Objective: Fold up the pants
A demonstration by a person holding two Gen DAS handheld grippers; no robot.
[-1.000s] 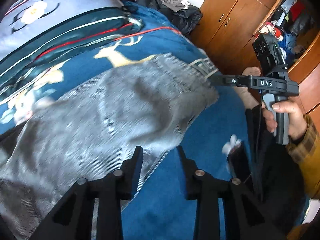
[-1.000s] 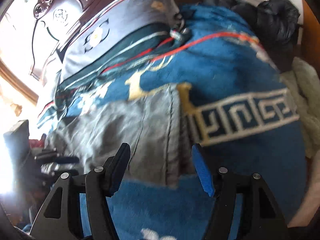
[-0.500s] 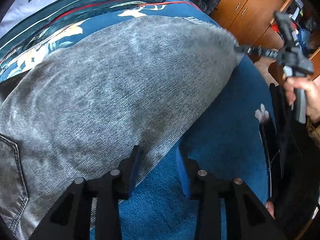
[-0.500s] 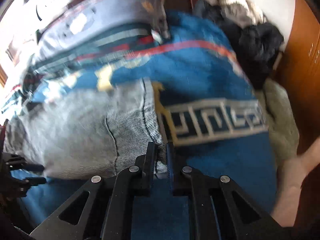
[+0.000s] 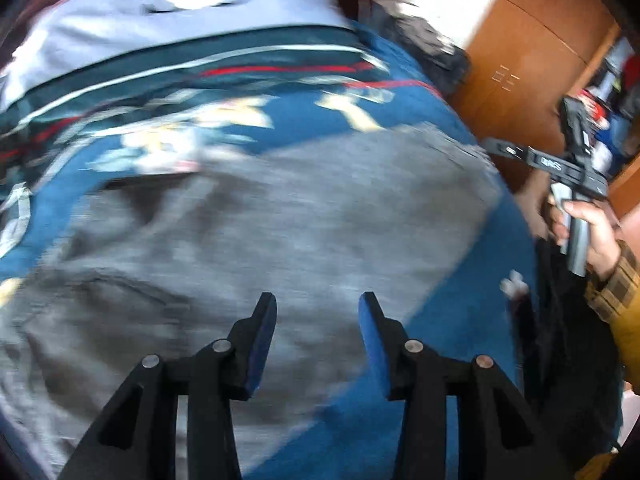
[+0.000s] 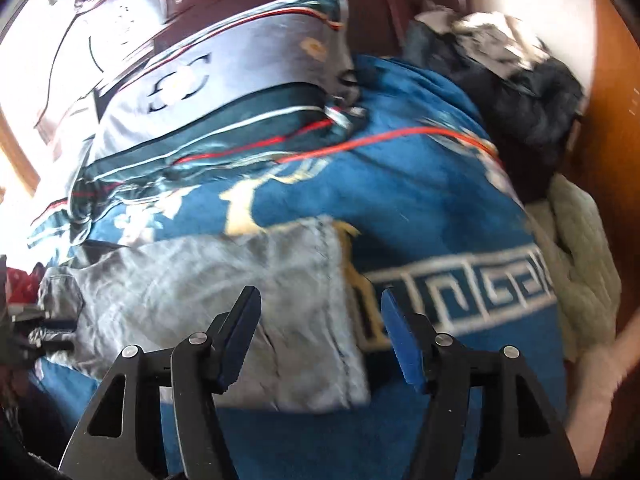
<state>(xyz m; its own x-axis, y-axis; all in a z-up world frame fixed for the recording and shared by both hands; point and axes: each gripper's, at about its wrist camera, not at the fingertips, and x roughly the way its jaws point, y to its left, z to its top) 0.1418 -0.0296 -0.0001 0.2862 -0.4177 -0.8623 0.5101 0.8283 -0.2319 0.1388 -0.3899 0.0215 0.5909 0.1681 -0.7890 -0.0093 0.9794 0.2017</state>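
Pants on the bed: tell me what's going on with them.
A person is folding grey pants on a blue blanket, with a gripper in each hand. Both the left gripper and the right gripper have just been opening. Their jaws stand apart above the pants, gripping nothing.

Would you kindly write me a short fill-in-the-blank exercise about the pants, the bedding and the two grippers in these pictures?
1. The grey pants lie on a blanket whose main colour is ____.
2. The jaws of the right gripper stand ____, with nothing pinched between them.
3. The left gripper hovers over the ____ with its jaws apart.
4. The hand holding the right gripper wears a sleeve with a ____ pattern.

Missing words: blue; open; pants; plaid
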